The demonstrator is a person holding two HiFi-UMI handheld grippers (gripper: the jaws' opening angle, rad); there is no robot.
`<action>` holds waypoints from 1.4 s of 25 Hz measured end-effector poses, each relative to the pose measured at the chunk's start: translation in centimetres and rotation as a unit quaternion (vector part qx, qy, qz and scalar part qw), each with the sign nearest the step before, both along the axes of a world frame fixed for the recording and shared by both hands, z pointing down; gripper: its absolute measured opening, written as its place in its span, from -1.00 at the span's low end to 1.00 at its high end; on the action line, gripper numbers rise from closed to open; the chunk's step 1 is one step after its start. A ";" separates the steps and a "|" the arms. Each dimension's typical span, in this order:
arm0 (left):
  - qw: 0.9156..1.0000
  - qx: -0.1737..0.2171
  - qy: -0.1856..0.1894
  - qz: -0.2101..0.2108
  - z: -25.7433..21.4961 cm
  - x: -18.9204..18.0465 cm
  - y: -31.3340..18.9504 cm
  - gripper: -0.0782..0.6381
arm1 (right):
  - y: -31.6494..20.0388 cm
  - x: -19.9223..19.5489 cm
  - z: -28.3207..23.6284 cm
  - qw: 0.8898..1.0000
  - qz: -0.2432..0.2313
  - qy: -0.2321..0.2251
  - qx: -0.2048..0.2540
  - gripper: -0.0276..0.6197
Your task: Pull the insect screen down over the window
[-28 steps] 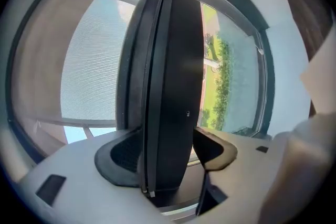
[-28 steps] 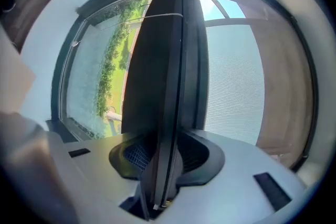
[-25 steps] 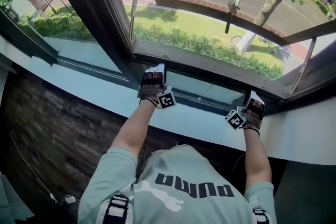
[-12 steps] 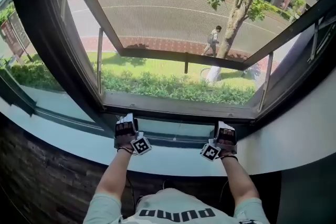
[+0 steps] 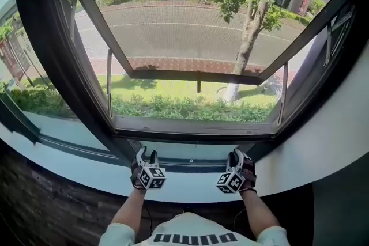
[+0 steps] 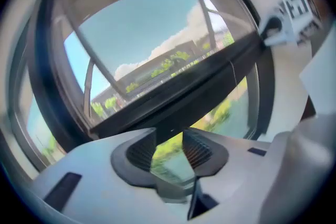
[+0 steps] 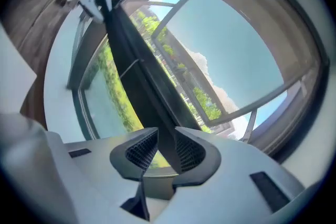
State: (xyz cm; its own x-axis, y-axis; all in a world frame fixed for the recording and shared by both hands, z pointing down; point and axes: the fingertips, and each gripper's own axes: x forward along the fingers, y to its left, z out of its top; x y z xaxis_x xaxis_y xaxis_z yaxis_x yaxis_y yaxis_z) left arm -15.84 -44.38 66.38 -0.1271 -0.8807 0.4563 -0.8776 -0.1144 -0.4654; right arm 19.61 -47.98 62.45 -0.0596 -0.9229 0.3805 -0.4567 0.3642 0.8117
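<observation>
The insect screen (image 5: 190, 37) shows as a fine grey haze of mesh filling the opening of the window (image 5: 57, 66); its dark bottom bar (image 5: 190, 134) lies along the lower edge of that opening, just above the low pane (image 5: 190, 152) and the white sill (image 5: 190, 182); beyond the mesh the sash (image 5: 196, 75) is swung outward on two stays (image 5: 109, 83), with a hedge (image 5: 190, 108), a tree (image 5: 251, 37) and a road (image 5: 173, 26) outside; a dark brick wall (image 5: 46, 204) runs under the sill; the left hand-held gripper (image 5: 147, 154) and the right hand-held gripper (image 5: 238, 155) sit over the sill's inner edge, both pointing at the bar, their tips just short of it in the head view; both have their jaws spread, having just been closing, and pinch nothing; in the left gripper view the bar crosses beyond the tips; in the right gripper view it shows through the gap, with no pad plainly pressed on it; a second ago both sets of tips lay on the bar; since then the grippers have drawn back toward the sill and rolled, their marker cubes (image 5: 151, 177) now turned upward
</observation>
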 end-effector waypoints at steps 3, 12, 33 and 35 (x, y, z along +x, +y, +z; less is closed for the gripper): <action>0.972 0.013 0.235 0.001 -3.3 1.2 2.2 -0.74 | 3.2 -2.1 -1.9 0.982 0.014 -0.182 -0.050 -0.84; 0.894 0.039 0.438 0.087 -12.5 4.0 13.8 -0.75 | 16.2 -7.3 -10.8 0.878 0.046 -0.477 -0.026 -0.89; 0.921 0.072 0.329 0.195 -16.7 2.7 37.4 -0.75 | 42.1 -12.5 -17.0 0.874 0.055 -0.481 0.048 -0.89; 0.921 0.078 0.329 0.193 -16.9 3.5 40.4 -0.75 | 45.4 -12.2 -16.8 0.879 0.041 -0.472 0.045 -0.89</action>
